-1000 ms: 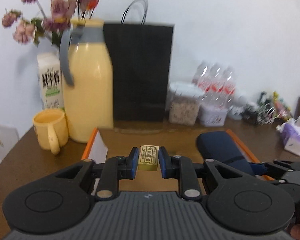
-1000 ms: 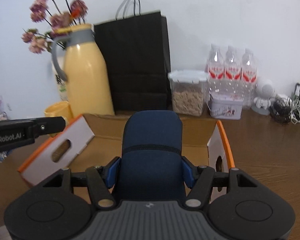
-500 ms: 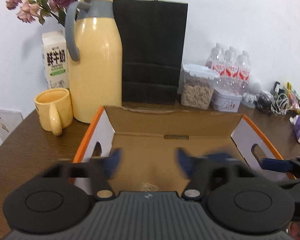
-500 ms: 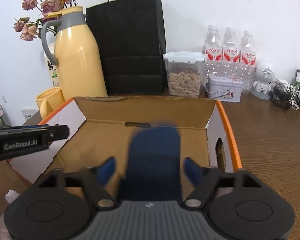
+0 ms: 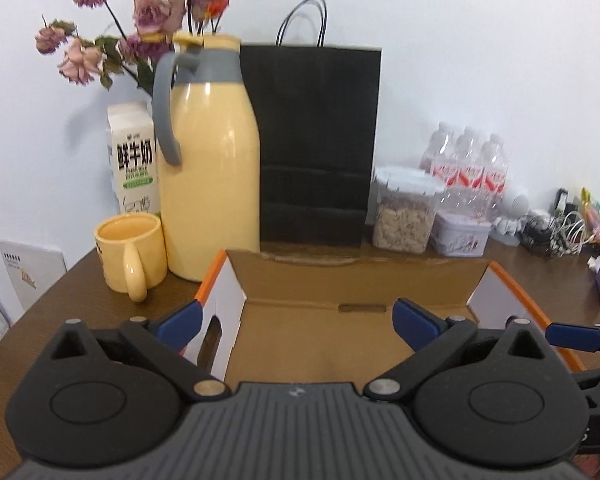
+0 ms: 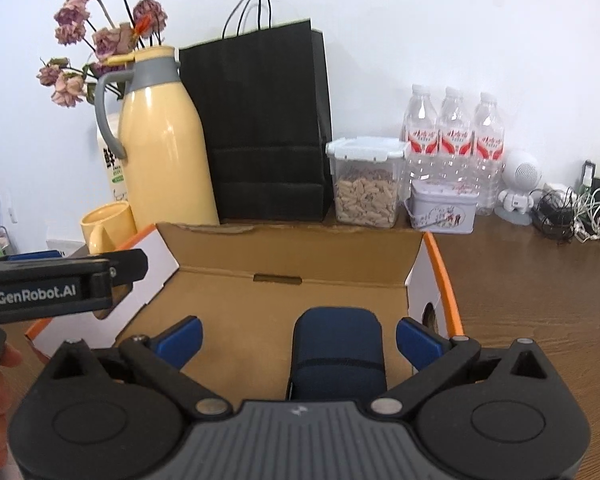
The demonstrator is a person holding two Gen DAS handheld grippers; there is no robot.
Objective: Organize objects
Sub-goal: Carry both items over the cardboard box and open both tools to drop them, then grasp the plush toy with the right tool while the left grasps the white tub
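Both grippers hung over the open cardboard box [image 6: 300,308] on the brown table [image 6: 540,300], and the step in hand looked like the end of a drop-off. The right gripper [image 6: 299,338] had its blue fingers [image 6: 416,342] spread wide, grasping nothing; directly between them, but touching neither, a dark blue pouch [image 6: 337,354] lay on the floor of the box toward its right side, near the wall with the hand hole. The left gripper [image 5: 296,322] was likewise released, its fingers [image 5: 414,322] splayed well apart over the bare left part of the box floor, with nothing held; whether anything small lay under it could not be told, since the gripper body hid the near part of the floor. From the right wrist view the left gripper showed from the side, just above the left flap of the box. Behind the box stood a yellow jug [image 5: 210,168], a yellow mug [image 5: 130,250], a black paper bag [image 5: 316,144], a jar of nuts [image 6: 366,182] and a small tin [image 6: 444,208], all outside it. Judging by this, the pouch was packed, and the next move would call for lifting both grippers clear of the box walls and choosing another loose item to fetch.
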